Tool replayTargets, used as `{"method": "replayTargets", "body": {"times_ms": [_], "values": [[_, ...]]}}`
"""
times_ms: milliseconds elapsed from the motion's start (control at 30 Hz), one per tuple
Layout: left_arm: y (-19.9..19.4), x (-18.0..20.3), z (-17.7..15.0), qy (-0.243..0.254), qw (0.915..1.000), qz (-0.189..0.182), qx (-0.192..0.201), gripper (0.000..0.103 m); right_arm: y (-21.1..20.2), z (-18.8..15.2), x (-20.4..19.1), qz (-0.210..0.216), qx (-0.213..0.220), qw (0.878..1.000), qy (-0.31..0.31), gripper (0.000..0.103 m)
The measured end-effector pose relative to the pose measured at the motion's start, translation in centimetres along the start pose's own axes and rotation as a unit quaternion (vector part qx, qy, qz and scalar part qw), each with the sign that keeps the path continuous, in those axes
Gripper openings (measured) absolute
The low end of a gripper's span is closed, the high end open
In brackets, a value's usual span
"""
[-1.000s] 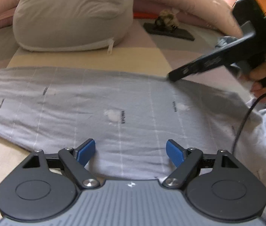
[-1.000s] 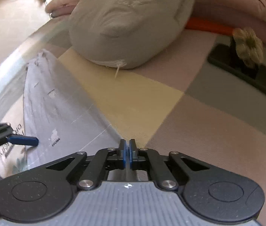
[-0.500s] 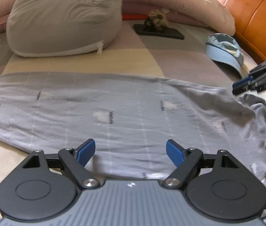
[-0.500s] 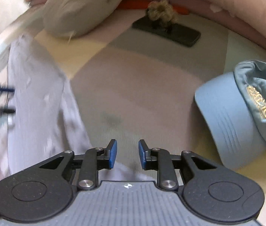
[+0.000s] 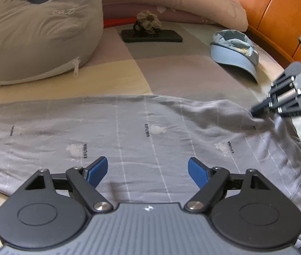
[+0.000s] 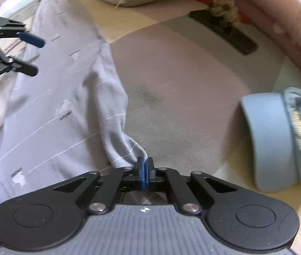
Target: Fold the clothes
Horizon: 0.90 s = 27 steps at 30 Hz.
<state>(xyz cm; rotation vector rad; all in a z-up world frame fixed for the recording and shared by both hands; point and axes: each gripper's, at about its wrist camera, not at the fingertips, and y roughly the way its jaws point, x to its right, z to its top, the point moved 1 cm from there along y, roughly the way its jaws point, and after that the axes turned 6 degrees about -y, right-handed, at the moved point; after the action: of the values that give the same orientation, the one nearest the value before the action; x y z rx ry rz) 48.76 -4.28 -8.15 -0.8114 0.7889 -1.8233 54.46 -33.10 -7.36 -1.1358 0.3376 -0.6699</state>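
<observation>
A grey garment [image 5: 150, 131] with thin white stripes and small prints lies spread flat across the bed. My left gripper [image 5: 148, 170] hovers open over its near edge, blue pads wide apart with nothing between them; the right wrist view shows it at the left [image 6: 31, 53]. My right gripper [image 6: 145, 167] is shut on the garment [image 6: 65, 97], pinching a bunched corner of its far edge. From the left wrist view the right gripper [image 5: 256, 112] sits at the cloth's right end, where the fabric puckers toward its tips.
A grey cat cushion [image 5: 39, 29] lies at the back left. A black phone [image 5: 152, 36] with a scrunchie [image 5: 148, 20] on it lies behind the garment, a light blue cap [image 5: 235, 51] to the right. A pink bolster [image 5: 171, 2] and an orange wooden headboard [image 5: 278, 17] bound the bed.
My right gripper swung from the garment's far edge to its right end, opened briefly, then shut on a corner of the cloth. The left gripper drifted slightly and stayed open.
</observation>
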Motion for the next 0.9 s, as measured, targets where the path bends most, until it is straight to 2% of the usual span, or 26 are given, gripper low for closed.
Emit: {"method": "replayTargets", "body": {"times_ms": [67,167,200,233,267,333,400,467,533,667,800,833,867,900], "values": [[0.1,0.2,0.0,0.002,1.0000,-0.001,0.000,0.082,-0.5,0.0,0.8,-0.029,0.013,0.999,0.029,0.002],[0.3,0.3,0.0,0.003,1.0000,0.003,-0.002,0.082,-0.3,-0.7,2.6,-0.034,0.014,0.994,0.100,0.003],[0.2,0.3,0.0,0.004,1.0000,0.005,-0.002,0.082,-0.1,-0.7,2.5,-0.039,0.008,0.994,0.102,0.003],[0.2,0.3,0.0,0.004,1.0000,0.008,-0.001,0.082,0.1,-0.6,2.4,-0.046,0.002,0.994,0.102,0.005],[0.1,0.2,0.0,0.005,0.9999,0.010,0.000,0.082,0.0,-0.4,2.1,-0.056,0.001,0.994,0.099,0.013],[0.0,0.1,-0.1,0.005,0.9999,0.015,0.003,0.082,-0.9,0.3,1.7,-0.049,0.027,0.993,0.105,0.015],[-0.2,-0.2,-0.1,0.002,0.9998,0.019,0.006,0.082,-1.7,1.3,1.1,-0.030,0.056,0.993,0.104,0.021],[-0.3,-0.6,0.0,-0.004,0.9997,0.024,0.007,0.082,-1.9,2.7,0.3,-0.005,0.080,0.993,0.091,0.036],[-0.4,-1.0,-0.1,-0.011,0.9995,0.027,0.010,0.082,-0.9,4.3,-0.4,0.013,0.091,0.993,0.070,0.038],[-1.1,-1.7,-0.2,-0.019,0.9991,0.032,0.018,0.082,2.2,7.0,-1.2,0.058,0.100,0.992,0.049,0.037],[-1.6,-2.5,-0.7,-0.025,0.9986,0.041,0.021,0.082,4.0,7.7,-2.7,0.047,0.081,0.995,0.022,0.035],[-1.7,-2.8,-0.9,-0.028,0.9984,0.043,0.021,0.082,3.9,7.7,-3.3,0.041,0.077,0.996,0.009,0.015],[-1.8,-3.1,-1.0,-0.032,0.9983,0.045,0.021,0.082,3.7,7.7,-3.7,0.038,0.072,0.997,0.000,0.003],[-1.9,-3.3,-1.1,-0.037,0.9980,0.045,0.022,0.082,3.5,7.7,-4.1,0.035,0.067,0.997,-0.008,0.003]]}}
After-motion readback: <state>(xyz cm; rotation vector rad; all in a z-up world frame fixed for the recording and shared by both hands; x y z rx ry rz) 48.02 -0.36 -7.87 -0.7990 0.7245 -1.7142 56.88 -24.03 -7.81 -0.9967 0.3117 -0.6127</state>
